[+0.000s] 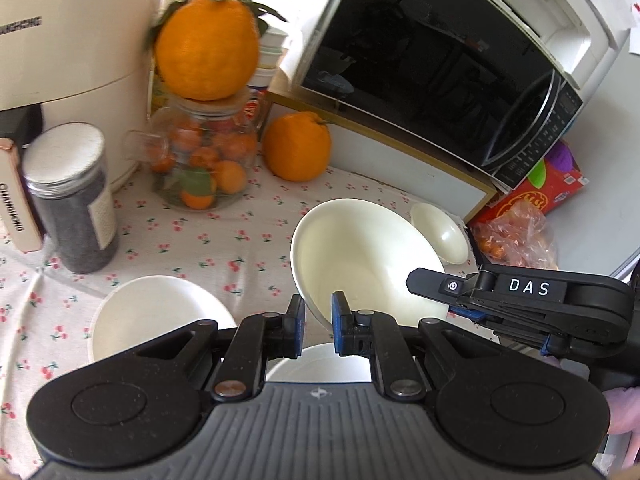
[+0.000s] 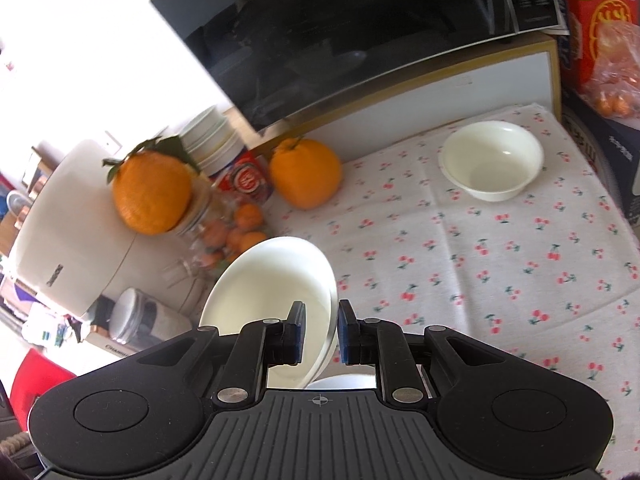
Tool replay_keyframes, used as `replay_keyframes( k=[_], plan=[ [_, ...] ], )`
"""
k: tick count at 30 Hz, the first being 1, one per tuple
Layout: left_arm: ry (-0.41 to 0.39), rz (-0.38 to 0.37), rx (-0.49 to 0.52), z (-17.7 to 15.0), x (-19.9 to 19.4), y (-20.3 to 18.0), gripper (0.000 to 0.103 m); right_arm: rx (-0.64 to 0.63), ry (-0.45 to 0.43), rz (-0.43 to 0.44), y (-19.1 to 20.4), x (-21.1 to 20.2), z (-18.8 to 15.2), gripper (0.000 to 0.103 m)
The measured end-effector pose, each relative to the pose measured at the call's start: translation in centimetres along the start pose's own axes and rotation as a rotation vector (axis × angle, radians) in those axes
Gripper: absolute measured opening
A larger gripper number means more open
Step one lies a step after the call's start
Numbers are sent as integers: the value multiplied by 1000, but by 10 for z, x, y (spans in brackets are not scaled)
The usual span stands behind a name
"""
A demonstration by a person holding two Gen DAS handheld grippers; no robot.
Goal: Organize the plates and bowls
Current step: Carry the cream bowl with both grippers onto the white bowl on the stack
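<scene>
Left wrist view is showing both claws, left gripper (image 1: 316,322) and right gripper (image 1: 464,304), pinching nearly shut on opposite rims of the large bowl (image 1: 360,256), likely stiff, slippery and breakable.

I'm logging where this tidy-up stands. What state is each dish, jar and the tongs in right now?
Left tongs: shut on the big bowl's rim.
Right tongs: shut on the same rim.
Big bowl: lifted, tilted, empty.
Small bowl: upright on the cloth, empty.
Plate: flat on the cloth, empty.
Glass jar: holds small oranges, a big orange on its lid.
Microwave: door closed.
</scene>
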State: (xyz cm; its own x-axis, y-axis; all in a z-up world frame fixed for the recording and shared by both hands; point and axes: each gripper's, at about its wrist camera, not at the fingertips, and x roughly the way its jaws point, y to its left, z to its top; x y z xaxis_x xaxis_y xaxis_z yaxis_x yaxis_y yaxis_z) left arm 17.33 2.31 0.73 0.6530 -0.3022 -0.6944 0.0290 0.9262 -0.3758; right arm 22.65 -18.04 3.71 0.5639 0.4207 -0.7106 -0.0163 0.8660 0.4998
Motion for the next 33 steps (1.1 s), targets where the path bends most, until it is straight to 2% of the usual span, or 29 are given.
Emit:
replay_keyframes(
  k=[24, 33],
  plan=[
    [14, 66, -54, 8, -36, 67, 13, -102, 72, 64, 75, 38, -24, 17],
    [69, 118, -49, 6, -35, 81, 13, -123, 127, 59, 86, 52, -36, 18]
  ],
)
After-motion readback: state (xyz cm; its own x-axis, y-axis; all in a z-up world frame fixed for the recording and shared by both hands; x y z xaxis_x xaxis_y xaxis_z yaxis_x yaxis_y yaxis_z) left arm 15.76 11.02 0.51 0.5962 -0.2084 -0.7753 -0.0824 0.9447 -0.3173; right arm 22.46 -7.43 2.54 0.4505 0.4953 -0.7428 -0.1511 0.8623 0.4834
